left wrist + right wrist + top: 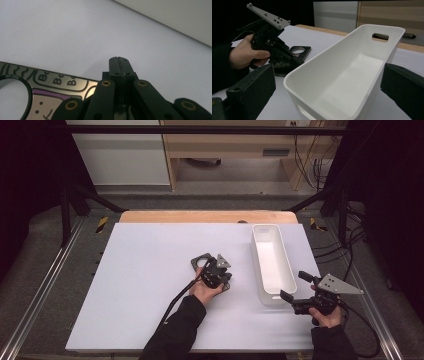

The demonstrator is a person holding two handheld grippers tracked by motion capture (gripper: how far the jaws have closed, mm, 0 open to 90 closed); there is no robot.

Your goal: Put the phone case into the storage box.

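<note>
While the left tool [216, 276] rests, jaws together, on the flat black printed card with a round hole [201, 262] mid-counter [140, 285], the right tool [296, 292], jaws apart, faces the long white plastic bin [272, 262]; the left gripper view shows the card's cartoon lettering.

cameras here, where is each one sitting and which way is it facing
High view: above the person's side, looking forward and down on the pale lilac table; both forearms and grippers show.
Left gripper view: rides the left gripper, jaws pressed together, skimming the tabletop beside the flat dark printed phone case with a round hole.
Right gripper view: rides the right gripper, jaws wide apart, facing the empty white plastic bin; the left hand shows beyond.
Shared: all three show the case.
</note>
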